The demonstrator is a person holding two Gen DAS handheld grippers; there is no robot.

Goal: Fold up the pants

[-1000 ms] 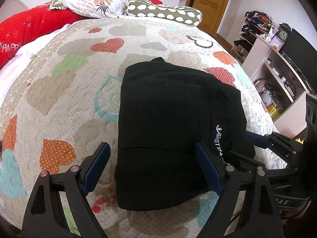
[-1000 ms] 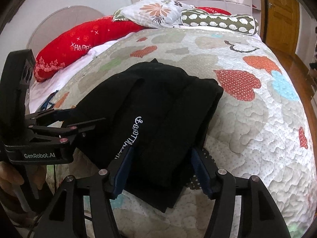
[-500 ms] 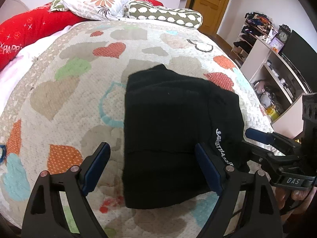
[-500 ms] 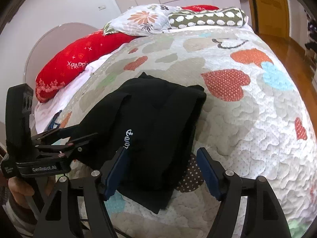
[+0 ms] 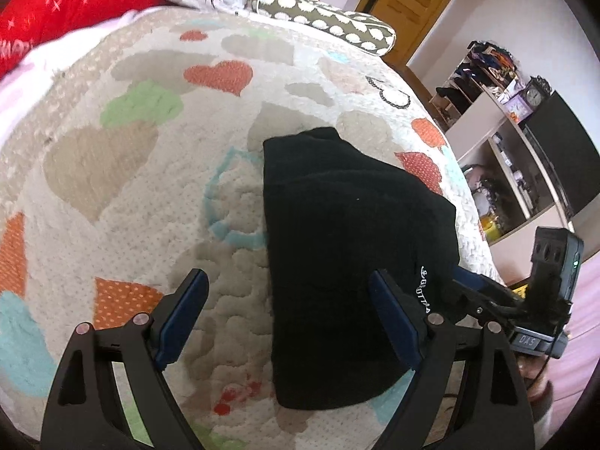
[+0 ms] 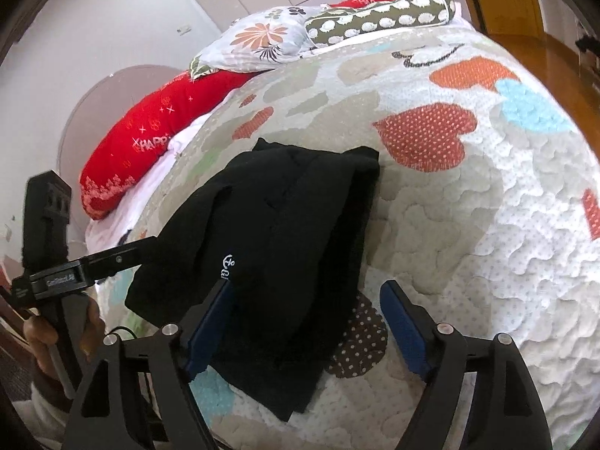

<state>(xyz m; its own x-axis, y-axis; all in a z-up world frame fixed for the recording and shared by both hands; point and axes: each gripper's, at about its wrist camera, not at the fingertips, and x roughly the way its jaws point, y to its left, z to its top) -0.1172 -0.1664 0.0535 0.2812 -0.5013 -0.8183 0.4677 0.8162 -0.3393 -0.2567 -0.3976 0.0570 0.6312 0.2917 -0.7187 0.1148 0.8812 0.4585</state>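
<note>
Bed quilt [image 5: 112,187], the largest item I see: cream, patterned with hearts in red, orange, green, beige and blue, filling most of both wrist views. Black pants [image 5: 345,255], next in size: folded into a compact stack lying flat on the quilt, a little to 3 o'clock of centre in my left wrist view and just to 9 o'clock of centre in my right wrist view [image 6: 277,247]; small white lettering shows on the near edge. Red pillow [image 6: 150,138], long, at 10 o'clock in the right view, at the head of the bed. Floral pillow [image 6: 258,41] and green bolster with white dots [image 6: 378,15], side by side at 12 o'clock. Shelving unit [image 5: 498,142] with clutter and a small clock, at 2 o'clock in the left view, beside the bed. Wooden door [image 5: 416,3] at 1 o'clock. Left gripper [image 5: 288,315]: my fingers are spread wide, nothing between them is clasped; the right finger overlies the pants' near edge, the left sits over bare quilt. Right gripper [image 6: 307,322]: fingers likewise spread wide, straddling the pants' near corner without pinching it.
</note>
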